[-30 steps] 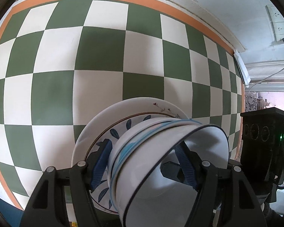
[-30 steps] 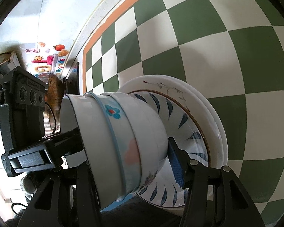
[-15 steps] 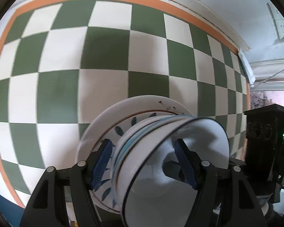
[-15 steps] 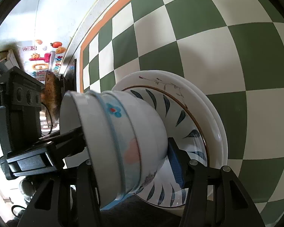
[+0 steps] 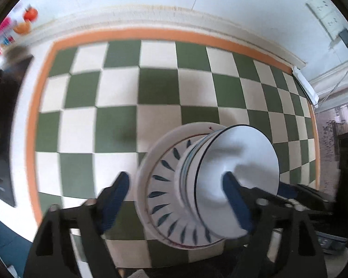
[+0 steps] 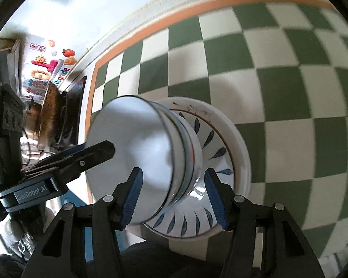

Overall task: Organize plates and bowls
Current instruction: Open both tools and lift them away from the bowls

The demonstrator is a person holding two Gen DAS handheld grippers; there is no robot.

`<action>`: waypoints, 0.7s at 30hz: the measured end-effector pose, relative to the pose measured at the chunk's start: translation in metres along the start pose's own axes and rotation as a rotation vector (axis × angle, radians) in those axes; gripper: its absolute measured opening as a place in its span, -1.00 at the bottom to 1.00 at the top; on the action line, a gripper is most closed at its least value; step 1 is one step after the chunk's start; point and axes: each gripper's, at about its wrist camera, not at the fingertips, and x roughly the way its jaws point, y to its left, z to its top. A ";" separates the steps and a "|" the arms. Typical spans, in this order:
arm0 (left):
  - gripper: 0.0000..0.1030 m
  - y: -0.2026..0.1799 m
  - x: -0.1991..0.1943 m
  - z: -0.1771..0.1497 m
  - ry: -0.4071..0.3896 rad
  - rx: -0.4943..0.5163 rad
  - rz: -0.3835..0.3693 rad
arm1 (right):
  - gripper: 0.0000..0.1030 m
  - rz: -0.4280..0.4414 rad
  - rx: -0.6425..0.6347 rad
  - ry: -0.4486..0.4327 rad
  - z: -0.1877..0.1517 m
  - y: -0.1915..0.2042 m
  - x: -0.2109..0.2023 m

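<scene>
The stack of bowls (image 6: 160, 159) on the plates (image 6: 222, 162) sits on the checkered worktop (image 6: 290, 74), straight ahead between both tools. Right tool (image 6: 174, 194) straddles it, fingers apart; left tool (image 5: 181, 201) likewise spread, unclamped.

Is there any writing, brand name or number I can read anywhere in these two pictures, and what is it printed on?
"GenRobot.AI": on the black body of the left gripper, seen in the right wrist view.
Colourful wall stickers with fruit and a sun: they carry characters, too small and distorted to read.
Red boxed sticker above them: unreadable.
The stacked white bowls and the white plate with blue leaf marks show no writing.
</scene>
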 end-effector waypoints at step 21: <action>0.99 -0.035 -0.141 -0.098 -0.386 0.099 0.138 | 0.94 -0.325 -0.124 -0.488 -0.122 0.091 -0.168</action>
